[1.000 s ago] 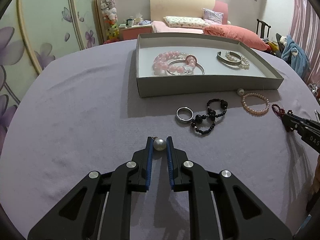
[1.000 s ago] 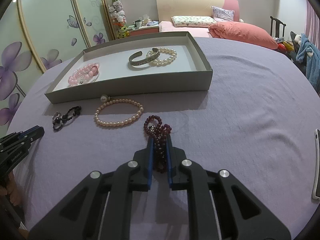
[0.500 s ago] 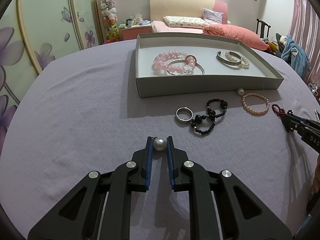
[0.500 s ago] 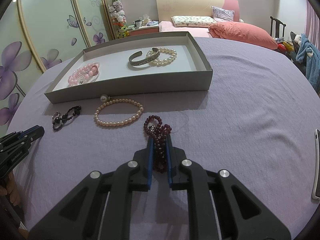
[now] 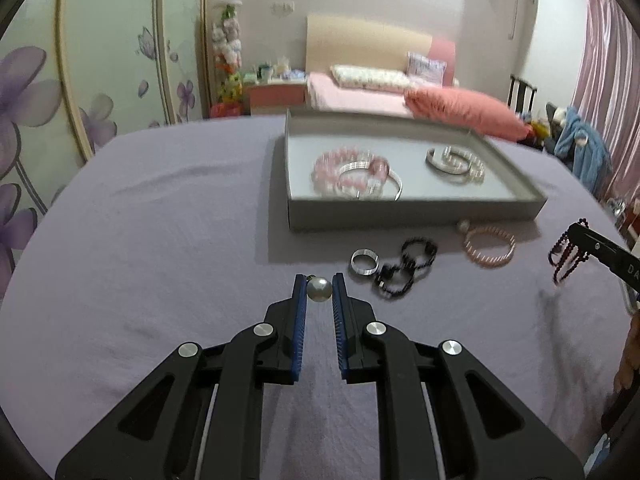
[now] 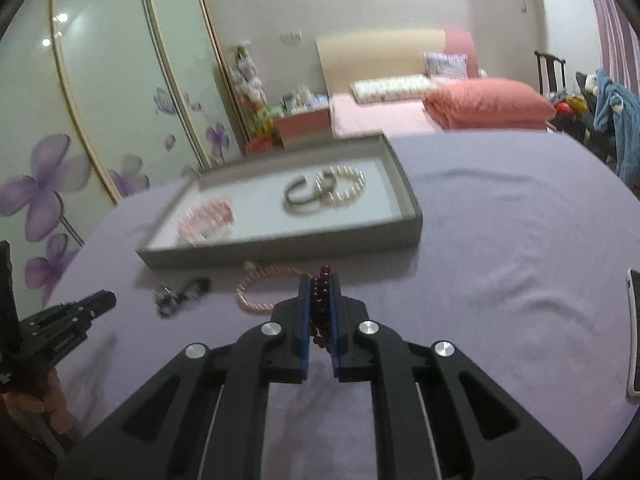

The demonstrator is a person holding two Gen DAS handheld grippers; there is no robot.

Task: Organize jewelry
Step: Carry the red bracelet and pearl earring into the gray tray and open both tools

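Note:
My left gripper (image 5: pixel 319 284) is shut on a white pearl pendant (image 5: pixel 319 289), held above the purple cloth. My right gripper (image 6: pixel 320 284) is shut on a dark red bead bracelet (image 6: pixel 320 312), lifted off the cloth; it hangs from the right gripper in the left wrist view (image 5: pixel 566 258). The grey jewelry tray (image 5: pixel 412 210) holds a pink bead bracelet (image 5: pixel 344 168), a silver bangle (image 5: pixel 446 160) and a pearl bracelet (image 6: pixel 346 188). In front of the tray lie a silver ring (image 5: pixel 364 262), a black bead bracelet (image 5: pixel 404 272), a pink pearl bracelet (image 5: pixel 490 246) and a small pearl (image 5: pixel 463 225).
A phone (image 6: pixel 634 332) lies on the cloth at the right edge. A bed with a coral pillow (image 5: pixel 460 114) stands behind the table. Floral wardrobe doors (image 5: pixel 80 92) are on the left.
Both grippers have risen off the cloth. The right one has lifted the dark red bracelet, which now hangs free. The left one has lifted the pearl pendant.

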